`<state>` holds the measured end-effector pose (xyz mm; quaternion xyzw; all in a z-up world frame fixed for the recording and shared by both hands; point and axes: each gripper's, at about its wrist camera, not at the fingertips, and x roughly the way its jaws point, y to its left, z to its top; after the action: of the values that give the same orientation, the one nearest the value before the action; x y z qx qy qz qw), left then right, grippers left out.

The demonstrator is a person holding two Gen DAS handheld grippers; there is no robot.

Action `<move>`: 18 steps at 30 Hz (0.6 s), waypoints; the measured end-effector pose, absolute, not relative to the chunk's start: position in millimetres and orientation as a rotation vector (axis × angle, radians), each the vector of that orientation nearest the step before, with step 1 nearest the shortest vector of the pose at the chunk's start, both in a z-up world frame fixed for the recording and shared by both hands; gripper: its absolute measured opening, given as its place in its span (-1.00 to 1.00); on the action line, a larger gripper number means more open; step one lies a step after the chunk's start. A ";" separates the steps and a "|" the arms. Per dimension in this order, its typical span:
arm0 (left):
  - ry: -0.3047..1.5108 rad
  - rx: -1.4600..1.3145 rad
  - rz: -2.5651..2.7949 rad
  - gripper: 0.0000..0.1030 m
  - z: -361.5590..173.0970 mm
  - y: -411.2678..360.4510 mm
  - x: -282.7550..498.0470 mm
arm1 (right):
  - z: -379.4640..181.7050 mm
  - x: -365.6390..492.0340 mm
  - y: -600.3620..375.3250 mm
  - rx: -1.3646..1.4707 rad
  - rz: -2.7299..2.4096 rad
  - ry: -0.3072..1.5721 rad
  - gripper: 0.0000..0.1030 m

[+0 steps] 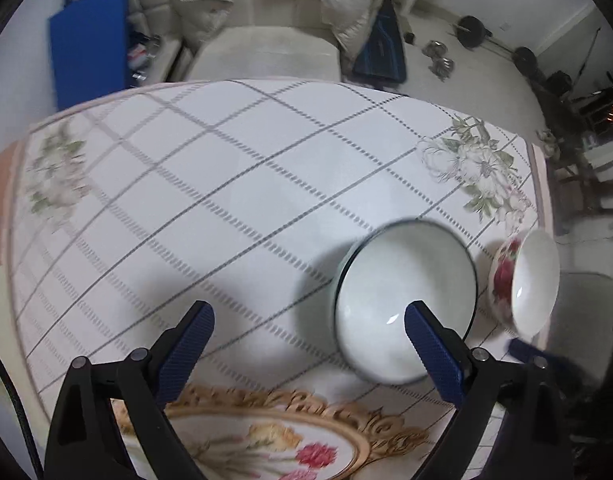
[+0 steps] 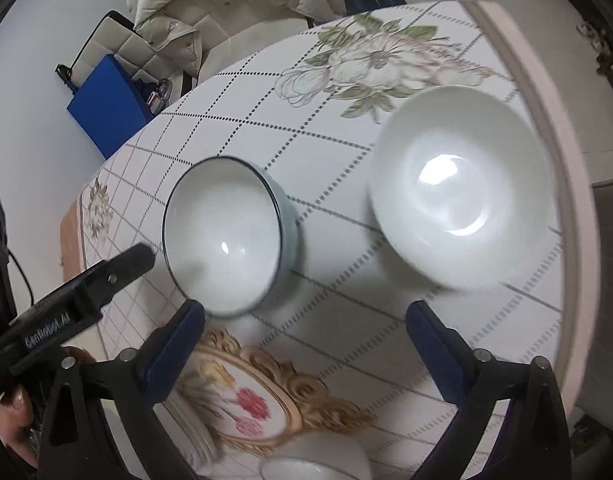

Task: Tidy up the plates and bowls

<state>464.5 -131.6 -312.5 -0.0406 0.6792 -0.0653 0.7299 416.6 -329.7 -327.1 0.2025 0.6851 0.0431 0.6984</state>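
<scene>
A pale bowl with a dark rim (image 1: 402,300) (image 2: 226,240) stands on the table. To its right stands a white bowl with red roses on its outside (image 1: 524,284), plain white inside in the right wrist view (image 2: 462,188). A gold-edged floral plate (image 1: 266,436) (image 2: 246,396) lies at the near edge under both grippers. My left gripper (image 1: 308,344) is open and empty, its right finger over the dark-rimmed bowl's near rim. My right gripper (image 2: 306,344) is open and empty, above the table between the two bowls. The left gripper also shows in the right wrist view (image 2: 122,268).
The table (image 1: 226,184) has a checked floral cloth. Another white dish (image 2: 314,464) shows at the bottom edge of the right wrist view. A cream sofa (image 1: 262,52), a blue box (image 1: 90,48) and weights (image 1: 472,30) lie beyond the table.
</scene>
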 end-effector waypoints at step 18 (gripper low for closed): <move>1.616 -0.012 -0.248 -0.68 -356.3 -163.0 476.5 | -387.5 458.8 -297.1 0.407 0.140 1.648 -0.73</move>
<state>476.5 -163.0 -356.3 -0.0052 0.7210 -0.1108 0.6840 458.8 -297.1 -387.5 0.1796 0.7280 0.0617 0.6587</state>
